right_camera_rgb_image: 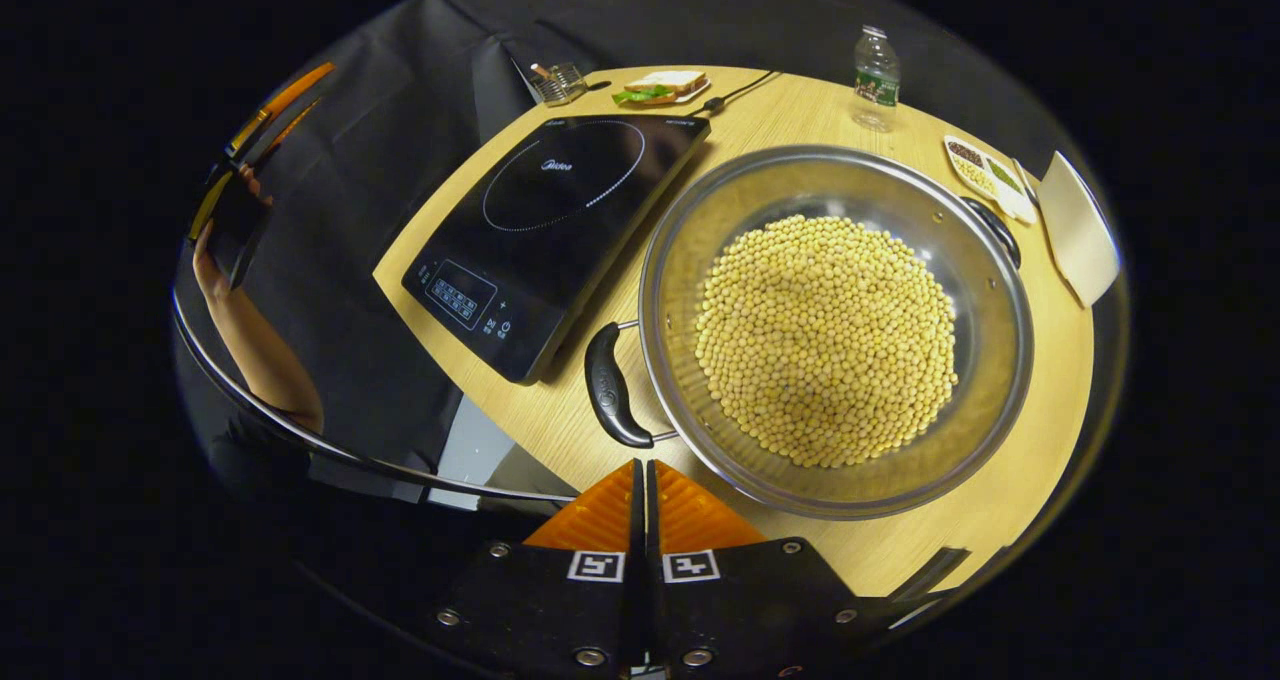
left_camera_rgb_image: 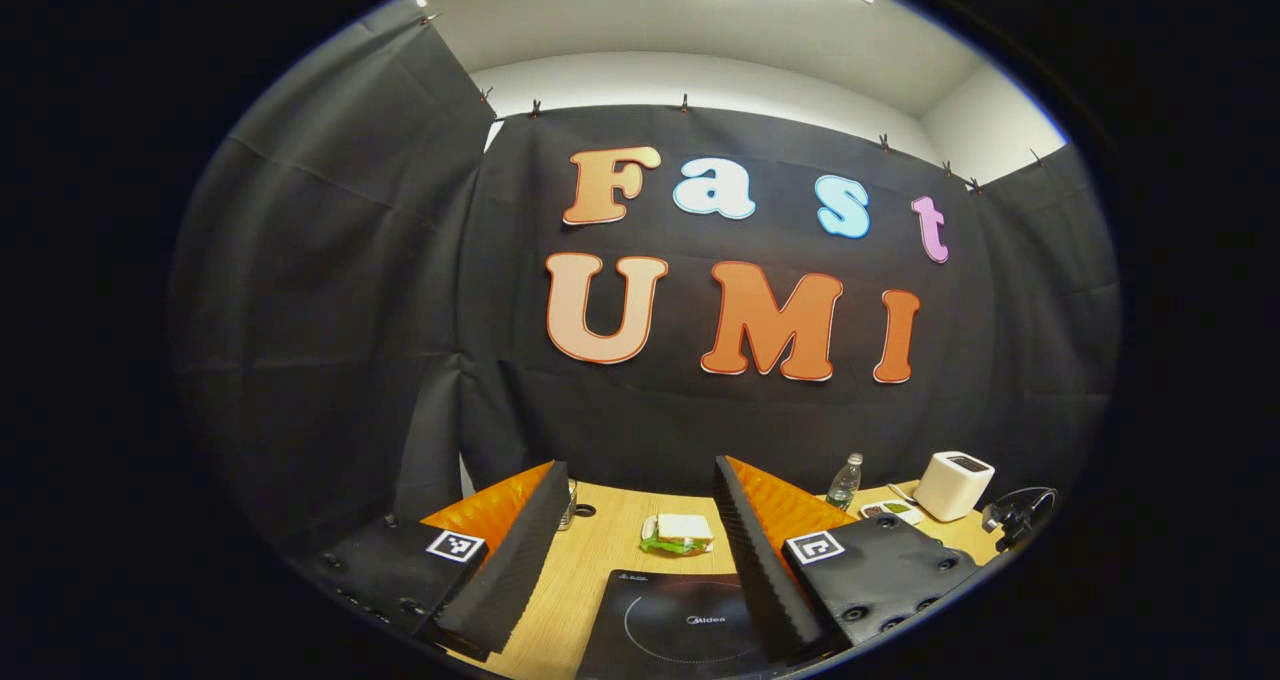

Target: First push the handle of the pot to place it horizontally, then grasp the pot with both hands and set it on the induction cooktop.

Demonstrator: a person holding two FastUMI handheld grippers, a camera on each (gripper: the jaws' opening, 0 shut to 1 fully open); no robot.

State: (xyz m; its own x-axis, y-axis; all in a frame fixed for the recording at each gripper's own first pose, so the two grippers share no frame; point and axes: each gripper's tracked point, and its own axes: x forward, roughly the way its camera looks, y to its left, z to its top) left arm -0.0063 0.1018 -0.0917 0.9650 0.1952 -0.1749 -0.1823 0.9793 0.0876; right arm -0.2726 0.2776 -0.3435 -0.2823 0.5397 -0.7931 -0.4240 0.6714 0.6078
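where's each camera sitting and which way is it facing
Left gripper view: rides the left tongs, held low and level, facing the booth wall; own open fingers show.
Right gripper view: rides the right tongs, shut, looking down on the pot of beans; a forearm shows.
Shared: cooktop, sandwich, bottle.

I stand in a recording booth staged as a kitchen; black cloth walls (left_camera_rgb_image: 330, 290) surround my wooden bench (right_camera_rgb_image: 800, 120); induction cooktop (right_camera_rgb_image: 550, 230), sandwich (right_camera_rgb_image: 662, 87), water bottle (right_camera_rgb_image: 876, 65).
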